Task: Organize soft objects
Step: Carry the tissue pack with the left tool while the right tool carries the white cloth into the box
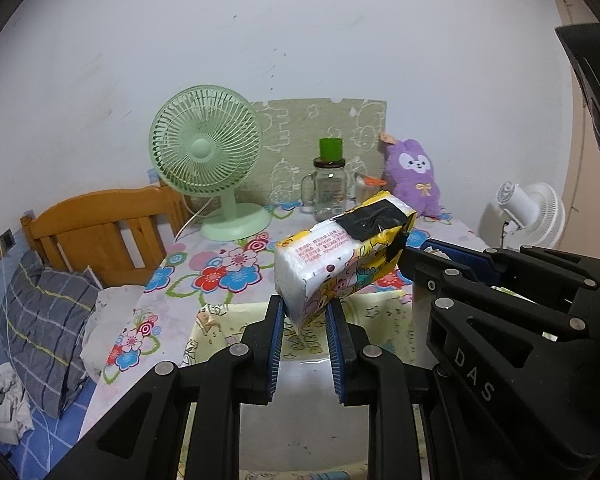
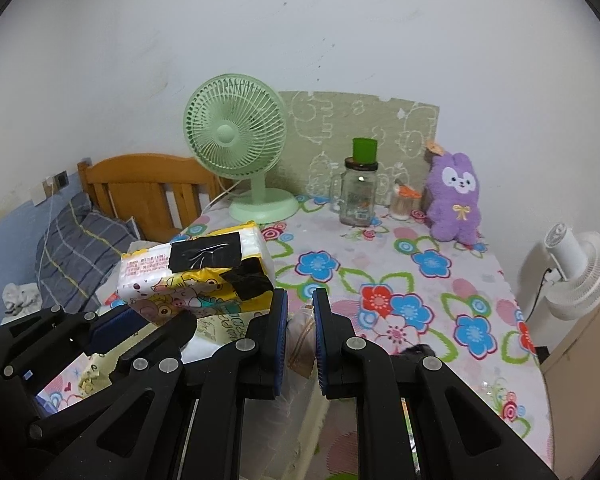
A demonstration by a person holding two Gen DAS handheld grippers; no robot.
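Yellow-and-white plastic tissue pack (image 1: 340, 256), patched with black tape, is held clear above the surface (image 2: 420, 292), tilted, one lower corner pinched between the blue pads of the left hand-held gripper (image 1: 305, 316). Right hand-held gripper (image 2: 301, 320) is seen with its pads drawn nearly together on a thin piece of clear wrapping; in the left wrist view its tip is found at the pack's taped end. Flowered cloth is spread over the surface. At the rear are ranged a green desk fan (image 2: 236, 140), a glass mug jar (image 2: 358, 196) with a green cup (image 2: 365, 151) on its lid, and a purple plush rabbit (image 2: 456, 200), upright against the wall. A wooden headboard (image 1: 100, 232) and a grey checked pillow (image 1: 44, 328) are noted on the bed to the left, a white fan (image 2: 576, 272) at the far right.
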